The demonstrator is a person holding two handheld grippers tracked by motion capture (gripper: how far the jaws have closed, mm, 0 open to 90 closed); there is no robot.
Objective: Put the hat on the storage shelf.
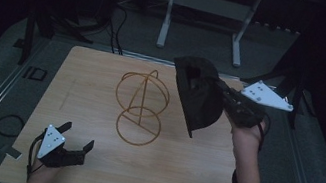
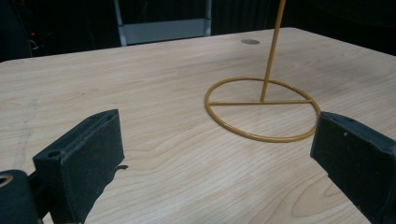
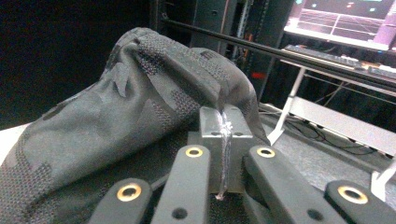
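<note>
In the high view, a gold wire stand [image 1: 140,106] sits mid-tabletop [image 1: 86,169]. The right gripper [image 1: 212,87] holds a black cap [image 1: 198,95] aloft, right of the stand. The left gripper [image 1: 77,138] rests near-left of it, jaws wide.

The left gripper view shows the stand's ring base [image 2: 262,108] ahead between the parted jaws.

In the right gripper view, jaws are pinched on the cap's fabric [image 3: 121,121].

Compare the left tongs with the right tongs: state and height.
The left tongs are open and hold nothing; the right tongs are shut on a black cap. The left sit low by the table's near edge; the right are raised above it. Both are hand-held.
</note>
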